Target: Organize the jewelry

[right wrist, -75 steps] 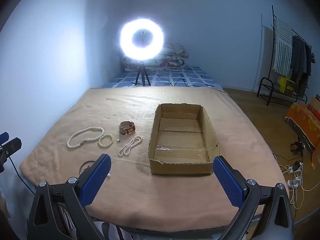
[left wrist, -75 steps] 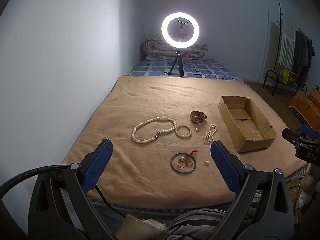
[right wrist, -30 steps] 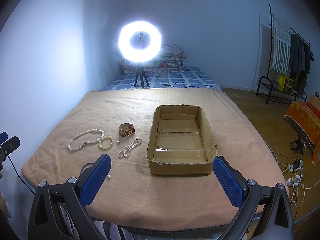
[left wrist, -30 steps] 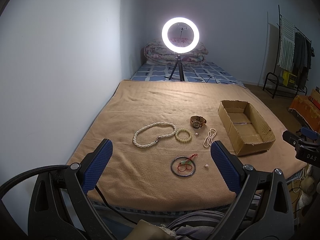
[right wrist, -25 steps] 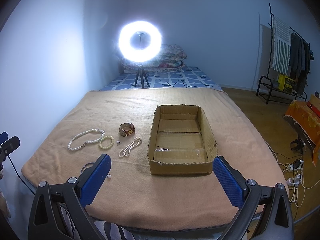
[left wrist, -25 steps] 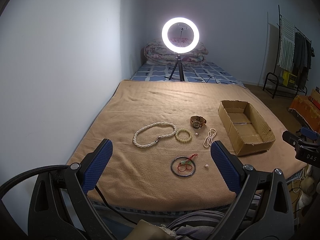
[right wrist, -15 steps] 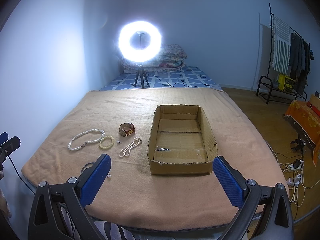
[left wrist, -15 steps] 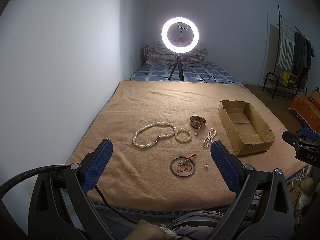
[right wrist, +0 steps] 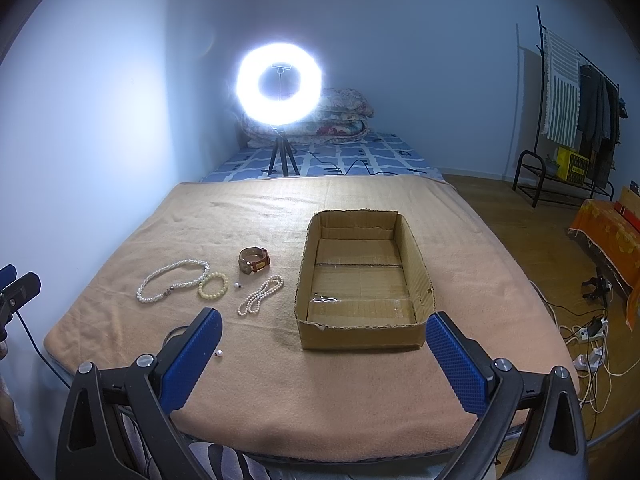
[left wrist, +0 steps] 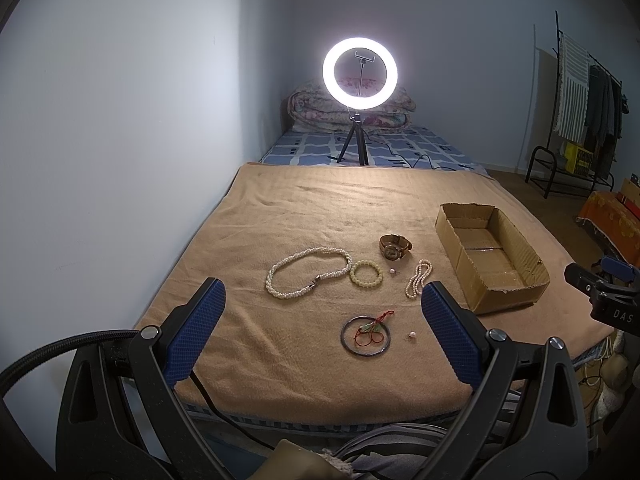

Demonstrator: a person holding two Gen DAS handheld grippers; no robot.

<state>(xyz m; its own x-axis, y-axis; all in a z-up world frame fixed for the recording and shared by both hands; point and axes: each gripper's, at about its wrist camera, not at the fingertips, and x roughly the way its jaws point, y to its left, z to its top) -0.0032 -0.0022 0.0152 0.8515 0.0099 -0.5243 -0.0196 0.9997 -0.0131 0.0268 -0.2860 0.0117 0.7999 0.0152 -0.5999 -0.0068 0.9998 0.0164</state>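
Presently both the left claw (left wrist: 320, 332) and right claw (right wrist: 320, 356) hang spread and empty. Advise starting with the nearest dark bangle (left wrist: 365, 336), pinching its rim squarely before carrying it to the cardboard box (right wrist: 416, 252).

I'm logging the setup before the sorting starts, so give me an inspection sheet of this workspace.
Surface: tan blanket spread over a bed, slightly rumpled.
Job's things: cardboard box, nothing in it; large pearl necklace, beaded bracelet, watch, small pearl strand, dark bangle with red cord, and two loose small beads, all lying on the blanket left of the box.
Clutter: nothing seen.
Grippers: left gripper and right gripper both open, holding nothing.
Cables: black cable at the left gripper; cords and a power strip on the floor.
Surroundings: lit ring light on a tripod, folded quilts, clothes rack.
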